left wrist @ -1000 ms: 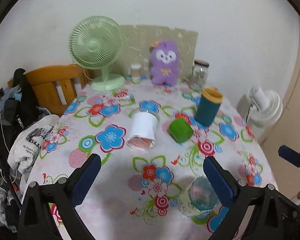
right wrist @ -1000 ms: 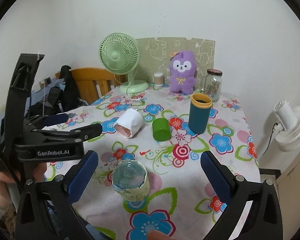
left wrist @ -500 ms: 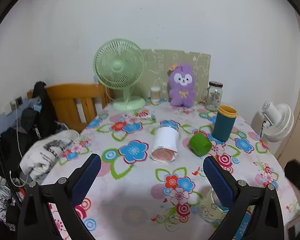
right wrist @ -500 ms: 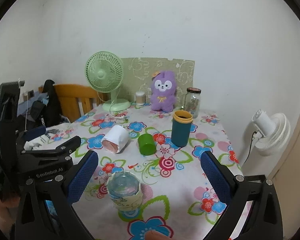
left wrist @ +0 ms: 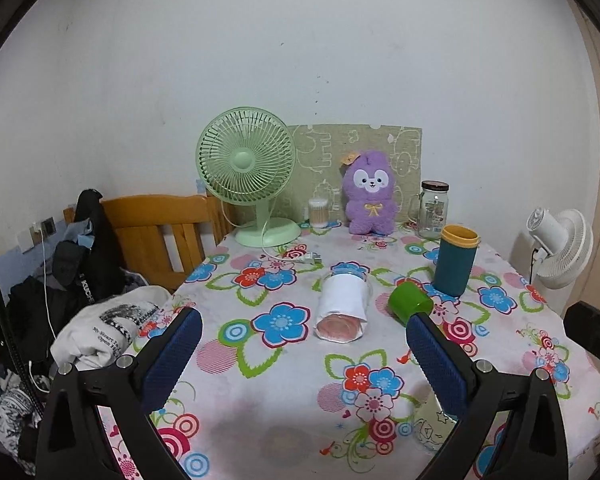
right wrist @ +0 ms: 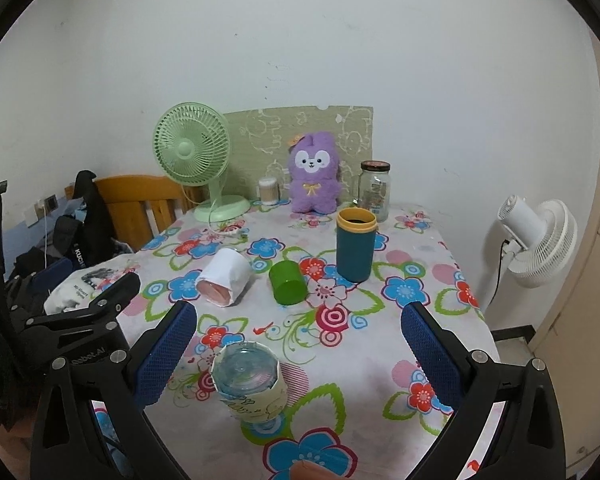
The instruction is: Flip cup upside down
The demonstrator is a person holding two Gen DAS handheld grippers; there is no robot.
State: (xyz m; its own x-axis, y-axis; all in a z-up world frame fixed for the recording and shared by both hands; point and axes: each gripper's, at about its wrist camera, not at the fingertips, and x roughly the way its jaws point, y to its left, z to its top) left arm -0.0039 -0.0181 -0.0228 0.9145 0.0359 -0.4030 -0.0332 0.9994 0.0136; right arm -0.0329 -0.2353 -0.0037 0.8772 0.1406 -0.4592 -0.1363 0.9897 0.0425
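Observation:
A teal cup with a yellow rim (left wrist: 455,265) (right wrist: 355,244) stands upright, mouth up, on the floral table (left wrist: 284,392) (right wrist: 364,344). A green cup (left wrist: 410,307) (right wrist: 287,282) lies near it. A white-wrapped cup (left wrist: 342,307) (right wrist: 224,277) lies on its side. A glass cup with a cream sleeve (right wrist: 250,385) (left wrist: 430,426) stands upside down at the near edge. My left gripper (left wrist: 303,358) is open and empty, back from the cups; its body shows in the right wrist view (right wrist: 96,312). My right gripper (right wrist: 299,354) is open and empty above the near edge.
A green desk fan (left wrist: 247,172) (right wrist: 194,160), a purple plush (left wrist: 370,194) (right wrist: 314,180), a cotton swab pot (left wrist: 318,213) and a glass jar (left wrist: 433,210) (right wrist: 374,190) stand at the back. A wooden chair with clothes (left wrist: 100,280) is left. A white floor fan (right wrist: 538,240) is right.
Both grippers have pulled back and up from the table, so the cups look farther away. The objects on the table have not moved.

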